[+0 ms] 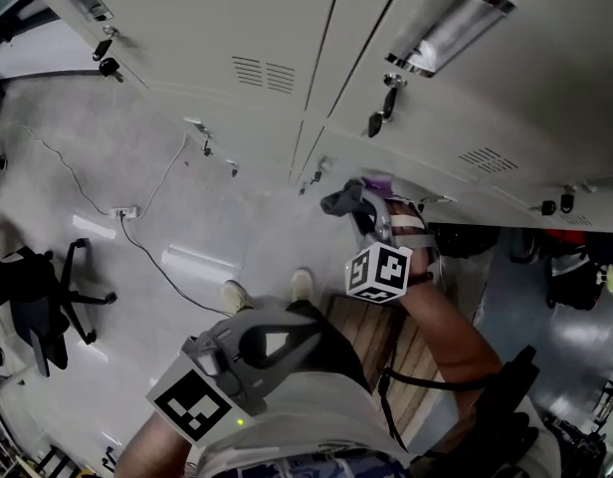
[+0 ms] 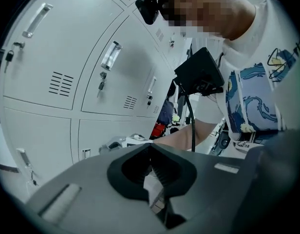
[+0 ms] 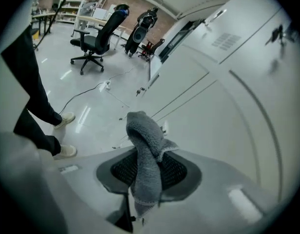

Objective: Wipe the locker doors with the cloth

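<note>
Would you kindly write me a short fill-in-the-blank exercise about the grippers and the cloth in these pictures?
1. The right gripper is shut on the ___.
2. That thing's colour is ___.
3. The left gripper, jaws together, holds ___.
4. The office chair stands on the ___.
Missing words: cloth; grey; nothing; floor.
</note>
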Demonstrator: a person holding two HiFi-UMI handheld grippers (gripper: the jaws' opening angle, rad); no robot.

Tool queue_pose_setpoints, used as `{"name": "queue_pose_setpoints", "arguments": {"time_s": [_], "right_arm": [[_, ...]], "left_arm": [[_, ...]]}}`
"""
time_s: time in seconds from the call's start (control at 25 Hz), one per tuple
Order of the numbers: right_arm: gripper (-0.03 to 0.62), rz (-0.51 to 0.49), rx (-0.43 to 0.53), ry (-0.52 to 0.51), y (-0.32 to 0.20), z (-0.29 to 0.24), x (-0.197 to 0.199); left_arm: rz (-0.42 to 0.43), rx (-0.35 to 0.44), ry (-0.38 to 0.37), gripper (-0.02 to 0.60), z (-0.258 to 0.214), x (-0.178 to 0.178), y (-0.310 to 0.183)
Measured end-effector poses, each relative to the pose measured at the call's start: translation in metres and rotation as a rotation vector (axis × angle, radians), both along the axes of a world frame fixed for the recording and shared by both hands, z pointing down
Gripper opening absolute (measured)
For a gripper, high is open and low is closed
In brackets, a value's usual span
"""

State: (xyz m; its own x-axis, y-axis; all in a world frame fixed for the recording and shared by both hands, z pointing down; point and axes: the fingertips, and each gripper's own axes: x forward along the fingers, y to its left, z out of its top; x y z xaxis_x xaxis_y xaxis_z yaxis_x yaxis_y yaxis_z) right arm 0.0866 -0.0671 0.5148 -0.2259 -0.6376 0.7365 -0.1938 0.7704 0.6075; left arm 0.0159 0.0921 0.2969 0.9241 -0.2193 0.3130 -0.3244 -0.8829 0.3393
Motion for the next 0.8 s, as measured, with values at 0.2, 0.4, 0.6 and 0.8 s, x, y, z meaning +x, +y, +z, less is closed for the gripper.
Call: {"name": "queue_pose_setpoints", "arguments": {"time_s": [0.2, 0.4, 0.6, 0.8], "right_arm": [[0.112, 0.002, 0.144, -0.056, -0.012, -0.093, -0.020], [0.112, 0.024, 0.193, -0.063, -0.033, -0.116, -0.028], [0.111, 0.028, 0.161, -0.023, -0.049, -0.085, -0.026], [0.110, 0.032, 0.108, -0.007, -0.050, -0.056, -0.028]], "left_arm": [[0.038, 0.015, 0.006, 0.003, -0.009, 0.000, 0.009], [0.049, 0.017, 0.010, 0.003, -0.013, -0.006, 0.017], [0.041, 0.014, 0.004, 0.003, -0.009, -0.013, 0.019], [0.037, 0.019, -0.001, 0.003, -0.009, -0.019, 0.017]]}}
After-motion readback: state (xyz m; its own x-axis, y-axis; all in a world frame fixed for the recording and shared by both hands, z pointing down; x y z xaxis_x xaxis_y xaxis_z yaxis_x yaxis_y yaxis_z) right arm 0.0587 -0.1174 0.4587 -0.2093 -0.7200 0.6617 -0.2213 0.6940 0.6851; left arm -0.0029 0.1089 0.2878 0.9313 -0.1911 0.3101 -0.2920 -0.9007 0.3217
